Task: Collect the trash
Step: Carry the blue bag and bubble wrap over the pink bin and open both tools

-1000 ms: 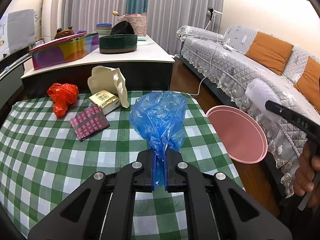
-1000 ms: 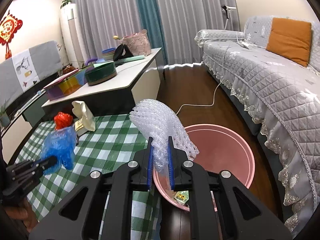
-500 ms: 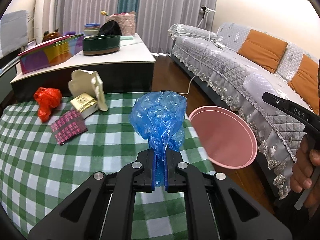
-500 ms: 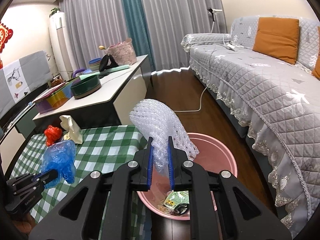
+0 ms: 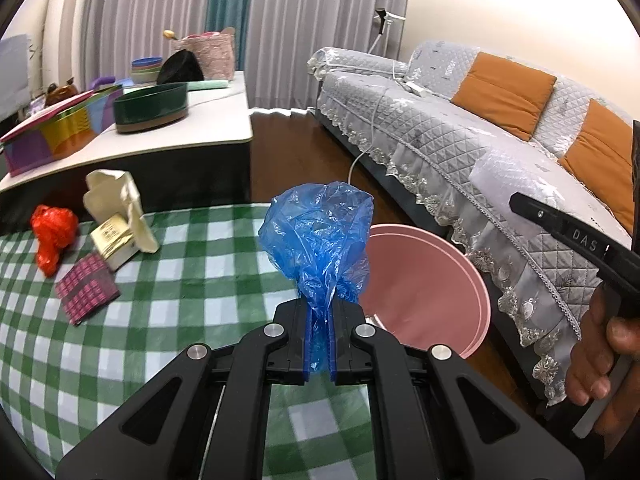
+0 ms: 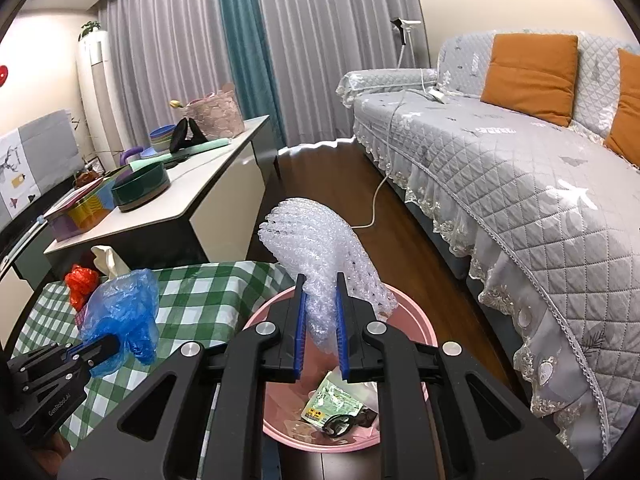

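Left claw [image 5: 320, 344] pinching the neck of a crumpled blue plastic bag [image 5: 318, 236], held up over the right edge of the green-and-white checked worktop [image 5: 192, 280], just beside the round pink plastic bin [image 5: 432, 280] on the dark wooden floor [image 5: 296, 152]

Right claw [image 6: 320, 328] above the same pink bin [image 6: 416, 320], fingers a little apart, with a bunch of clear bubble wrap [image 6: 316, 248] standing up between the blue pads [image 6: 301, 332]; cannot tell if the pads are really pressing the wrap or only touching it. Inside the bin, a green printed packet [image 6: 334, 398] and some dark small thing, too unclear to name

Lying on the worktop, far left side: a crumpled red plastic bag [image 5: 54, 236], a cream torn paper carton [image 5: 120, 204] with a small gold-labelled box [image 5: 112, 236] against it, and a flat pink-and-black patterned packet [image 5: 86, 288] nearer to the camera

Behind the worktop, a low white cabinet [image 5: 160, 144] carrying a dark green round tin [image 5: 151, 106]. On the right, a grey quilted sofa [image 6: 520, 184] with orange cushions [image 6: 528, 76]
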`<state>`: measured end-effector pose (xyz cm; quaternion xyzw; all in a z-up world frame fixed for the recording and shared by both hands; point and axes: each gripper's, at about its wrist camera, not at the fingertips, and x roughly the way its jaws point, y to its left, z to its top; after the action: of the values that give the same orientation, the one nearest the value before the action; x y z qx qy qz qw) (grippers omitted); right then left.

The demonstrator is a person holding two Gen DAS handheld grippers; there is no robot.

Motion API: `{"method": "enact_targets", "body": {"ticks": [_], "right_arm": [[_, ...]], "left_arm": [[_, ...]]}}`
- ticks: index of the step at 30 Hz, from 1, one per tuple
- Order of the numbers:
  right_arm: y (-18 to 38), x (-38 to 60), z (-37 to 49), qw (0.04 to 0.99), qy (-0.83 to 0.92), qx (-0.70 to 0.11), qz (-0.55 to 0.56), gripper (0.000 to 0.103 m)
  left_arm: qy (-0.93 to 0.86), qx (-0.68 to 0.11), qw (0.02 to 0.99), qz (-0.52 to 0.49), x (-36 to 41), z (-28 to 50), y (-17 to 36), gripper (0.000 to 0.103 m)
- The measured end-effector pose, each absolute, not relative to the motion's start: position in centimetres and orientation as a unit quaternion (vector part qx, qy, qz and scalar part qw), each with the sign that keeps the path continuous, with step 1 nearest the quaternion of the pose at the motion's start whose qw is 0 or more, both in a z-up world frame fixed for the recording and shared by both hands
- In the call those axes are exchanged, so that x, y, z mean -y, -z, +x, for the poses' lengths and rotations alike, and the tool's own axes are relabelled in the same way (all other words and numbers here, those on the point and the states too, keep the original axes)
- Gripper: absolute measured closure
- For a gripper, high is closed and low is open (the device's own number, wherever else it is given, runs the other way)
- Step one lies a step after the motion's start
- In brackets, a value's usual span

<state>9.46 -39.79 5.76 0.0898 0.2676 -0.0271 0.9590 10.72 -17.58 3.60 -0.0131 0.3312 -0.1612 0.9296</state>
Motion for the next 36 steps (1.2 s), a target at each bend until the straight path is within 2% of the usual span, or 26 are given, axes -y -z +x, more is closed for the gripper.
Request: {"method": "enact_targets", "body": {"ticks": [23,27,28,30,31,36], "right_arm": [[-3.7,42.9,11.4,0.947,0.042,-0.290,0.132,0.089],[-3.0,43.2,12.0,0.942,0.039,-0.305,0.137,0.079],[-2.6,43.3,12.2,0.940,0.039,-0.309,0.140,0.073],[-2.3,43.4,12.4,0.938,0.041,-0.315,0.141,0.065],[-2.1,43.4,12.4,0.937,0.042,-0.318,0.140,0.061],[-1.8,43.6,12.5,0.935,0.042,-0.321,0.142,0.059]], "left_arm": [[0.206,-0.349,0.914,0.002,23.1,13.9,-1.8,0.098],[0.214,-0.357,0.909,0.005,24.2,14.9,-1.3,0.098],[0.214,-0.360,0.908,0.005,24.4,15.1,-1.3,0.097],[0.216,-0.366,0.905,0.000,24.7,15.9,-1.1,0.087],[0.219,-0.369,0.903,-0.003,24.8,16.3,-1.1,0.078],[0.228,-0.374,0.899,0.000,25.1,16.7,-0.8,0.069]]}}
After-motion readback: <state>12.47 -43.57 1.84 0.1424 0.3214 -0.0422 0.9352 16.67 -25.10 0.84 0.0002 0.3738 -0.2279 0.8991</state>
